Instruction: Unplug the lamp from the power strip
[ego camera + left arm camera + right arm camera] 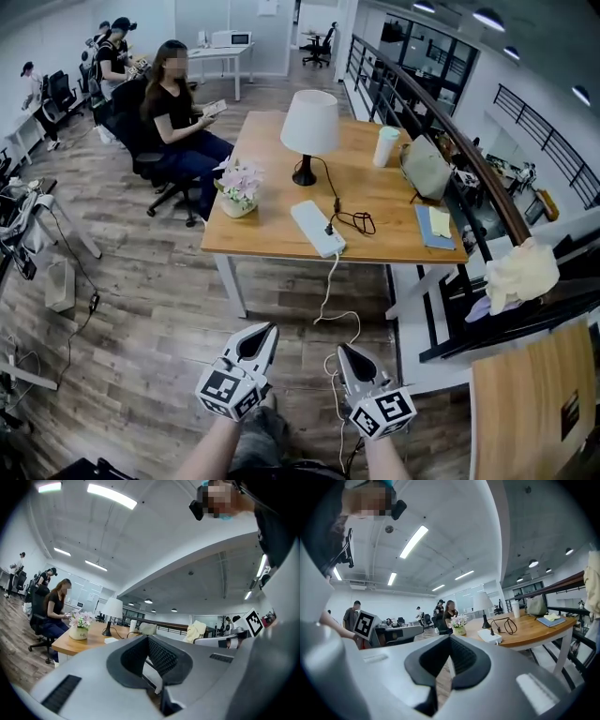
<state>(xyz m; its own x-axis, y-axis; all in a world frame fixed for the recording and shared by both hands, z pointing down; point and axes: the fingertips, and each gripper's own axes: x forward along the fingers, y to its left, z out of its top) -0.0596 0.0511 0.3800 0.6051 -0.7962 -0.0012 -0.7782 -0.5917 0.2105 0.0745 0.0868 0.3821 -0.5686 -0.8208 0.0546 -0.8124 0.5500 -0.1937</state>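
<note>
A white-shaded lamp (309,127) on a black base stands on the wooden table (272,239) across the room. Its black cord (354,221) loops to a black plug (330,228) seated in the white power strip (317,228) near the table's front edge. My left gripper (265,330) and right gripper (343,351) hang side by side over the floor, well short of the table, both shut with nothing in them. The right gripper view shows the lamp (483,603) and the strip (490,637) beyond the closed right gripper (450,638). The lamp (112,609) also shows in the left gripper view.
A flower pot (239,192), a white cup (385,146), a grey bag (427,169) and a blue notebook (433,225) share the table. The strip's white cable (328,291) trails down to the floor. A person (173,103) sits at the table's left. A railing (469,159) runs along the right.
</note>
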